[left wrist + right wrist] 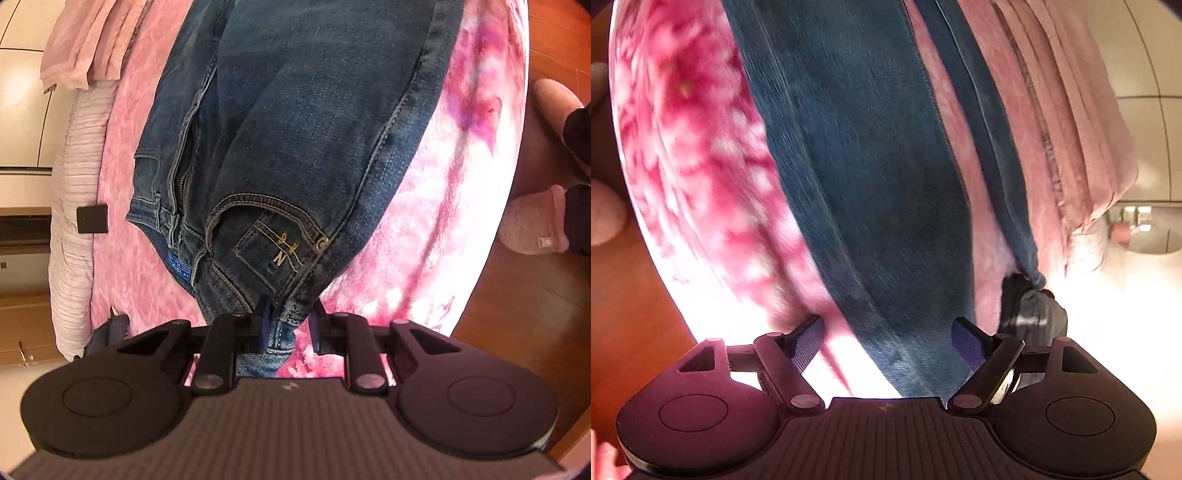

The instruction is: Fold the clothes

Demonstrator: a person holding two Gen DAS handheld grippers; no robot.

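Dark blue jeans (295, 122) lie on a pink fluffy blanket (443, 206). The waist end, with its front pocket and rivets, is nearest in the left wrist view. My left gripper (290, 325) is shut on the jeans at the waistband corner, with denim pinched between its blue pads. In the blurred right wrist view a jeans leg (871, 184) runs down between the fingers of my right gripper (888, 341). That gripper is open, its pads wide apart on either side of the denim. A narrower strip of denim (990, 147) lies to the right.
A folded pink garment (92, 40) lies at the blanket's far left edge and shows as a folded pink garment (1082, 122) in the right wrist view. A black object (1030, 310) sits by the denim strip's end. Wooden floor (535, 314) and pink slippers (535, 225) border the bed.
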